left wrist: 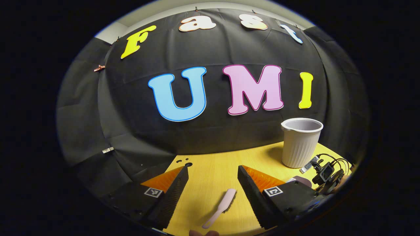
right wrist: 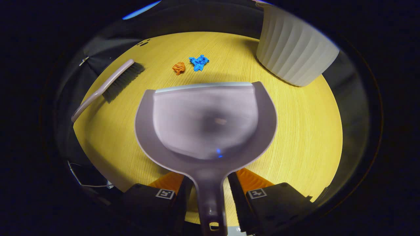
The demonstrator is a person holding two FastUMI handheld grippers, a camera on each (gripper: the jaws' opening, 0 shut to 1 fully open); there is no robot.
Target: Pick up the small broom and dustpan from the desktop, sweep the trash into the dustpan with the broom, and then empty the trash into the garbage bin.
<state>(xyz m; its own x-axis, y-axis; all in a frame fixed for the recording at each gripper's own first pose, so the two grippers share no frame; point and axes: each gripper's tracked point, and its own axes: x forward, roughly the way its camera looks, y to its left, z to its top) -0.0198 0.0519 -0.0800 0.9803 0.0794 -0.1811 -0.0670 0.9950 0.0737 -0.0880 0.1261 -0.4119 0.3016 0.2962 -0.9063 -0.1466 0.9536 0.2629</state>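
Dustpan (right wrist: pixel 206 124) at frame centre, handle between the right gripper (right wrist: pixel 210 193) fingers, seemingly clamped though contact is hard to confirm. Broom (left wrist: pixel 220 207) low in frame, lying between the spread-open left gripper (left wrist: pixel 213 193) fingers, ungrasped. Pickup step half done; next, lowering and closing on the broom handle, then sweeping orange scrap (right wrist: pixel 178 68) and blue scrap (right wrist: pixel 199 62) toward the pan.

Garbage bin (right wrist: pixel 292 49) rim cut off at top edge, dustpan (right wrist: pixel 206 124) handle end cropped below, dustpan inside blurred, orange scrap (right wrist: pixel 178 68) beyond dustpan too small to identify
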